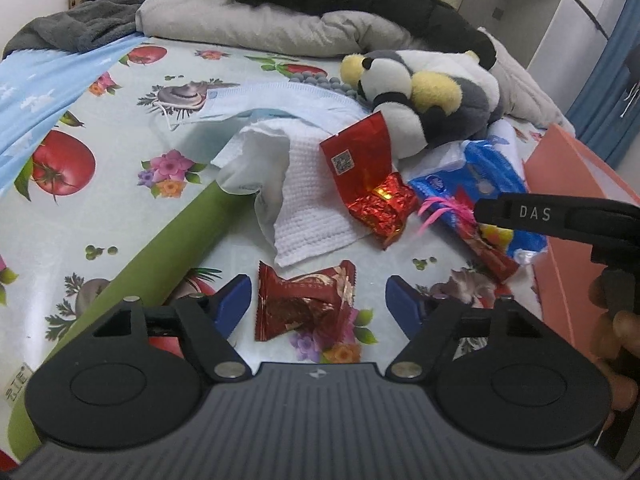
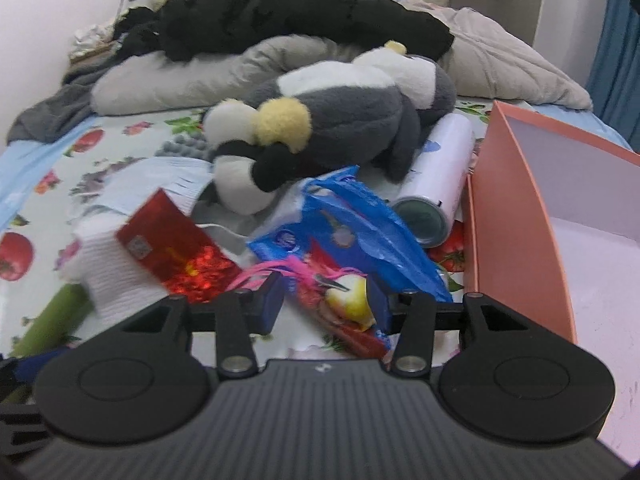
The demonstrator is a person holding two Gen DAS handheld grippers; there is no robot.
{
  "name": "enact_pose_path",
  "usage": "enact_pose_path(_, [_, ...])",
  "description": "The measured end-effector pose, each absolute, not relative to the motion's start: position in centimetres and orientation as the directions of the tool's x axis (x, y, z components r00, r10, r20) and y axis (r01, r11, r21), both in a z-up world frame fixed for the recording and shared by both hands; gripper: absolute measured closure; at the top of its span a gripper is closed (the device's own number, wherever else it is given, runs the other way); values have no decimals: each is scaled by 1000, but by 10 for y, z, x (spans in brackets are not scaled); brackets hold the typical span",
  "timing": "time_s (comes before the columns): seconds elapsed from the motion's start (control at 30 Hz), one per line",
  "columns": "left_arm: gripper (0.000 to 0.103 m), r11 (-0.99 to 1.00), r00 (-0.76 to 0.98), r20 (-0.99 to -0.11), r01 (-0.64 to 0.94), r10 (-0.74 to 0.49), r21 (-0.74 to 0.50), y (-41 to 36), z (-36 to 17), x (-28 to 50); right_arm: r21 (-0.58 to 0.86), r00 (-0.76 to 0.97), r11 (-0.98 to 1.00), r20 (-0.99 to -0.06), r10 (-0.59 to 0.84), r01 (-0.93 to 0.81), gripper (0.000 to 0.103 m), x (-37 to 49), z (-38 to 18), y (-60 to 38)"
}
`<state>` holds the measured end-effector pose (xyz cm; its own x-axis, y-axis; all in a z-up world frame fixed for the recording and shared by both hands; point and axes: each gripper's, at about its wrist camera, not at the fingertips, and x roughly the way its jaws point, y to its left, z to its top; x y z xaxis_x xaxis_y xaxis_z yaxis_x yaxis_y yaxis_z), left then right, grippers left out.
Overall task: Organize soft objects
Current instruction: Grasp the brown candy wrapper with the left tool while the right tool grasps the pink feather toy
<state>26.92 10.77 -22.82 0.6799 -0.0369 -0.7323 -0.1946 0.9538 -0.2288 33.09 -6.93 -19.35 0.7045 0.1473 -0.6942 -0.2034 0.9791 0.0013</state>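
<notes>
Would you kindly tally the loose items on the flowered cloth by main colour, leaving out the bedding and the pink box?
Red: 4, namely dark red candy wrapper, red packet, crinkled red foil, red snack bag
White: 2, namely white towel, white can
Blue: 2, namely face mask, blue tissue pack
Green: 1, namely green tube
Grey and white: 1, namely plush toy
Total: 10

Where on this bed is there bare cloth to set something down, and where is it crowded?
Free: the printed sheet left of the green roll, up to the blue cloth; also the pink box, whose visible inside is bare. Crowded: the middle, where white towel, red foil packets, blue pack and plush toy overlap.
</notes>
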Motion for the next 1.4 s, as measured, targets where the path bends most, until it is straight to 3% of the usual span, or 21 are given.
enact_pose_path(0.13, [36, 954, 669, -743, -199, -35, -225, 109, -236, 277, -19, 691, 983, -714, 114, -182, 55, 339, -205, -70])
enact_pose_path(0.2, [44, 952, 668, -743, -203, -35, -227, 109, -238, 279, -25, 692, 984, -714, 106, -177, 59, 340, -207, -71])
enact_pose_path(0.27, [48, 951, 664, -747, -205, -37, -230, 109, -240, 282, -35, 687, 983, -720, 102, -183, 73, 342, -209, -72])
enact_pose_path(0.4, [57, 949, 669, -743, -213, -33, -234, 110, -239, 282, -22, 680, 982, -724, 115, -190, 74, 342, -208, -76])
enact_pose_path(1.0, [59, 934, 721, -693, -234, -19, -269, 106, -199, 233, 40, 687, 949, -680, 256, -314, 74, 276, -161, -74])
enact_pose_path(1.4, [59, 923, 680, -731, -249, -50, -294, 99, -203, 178, 38, 578, 915, -765, 285, -401, 74, 208, -188, -81])
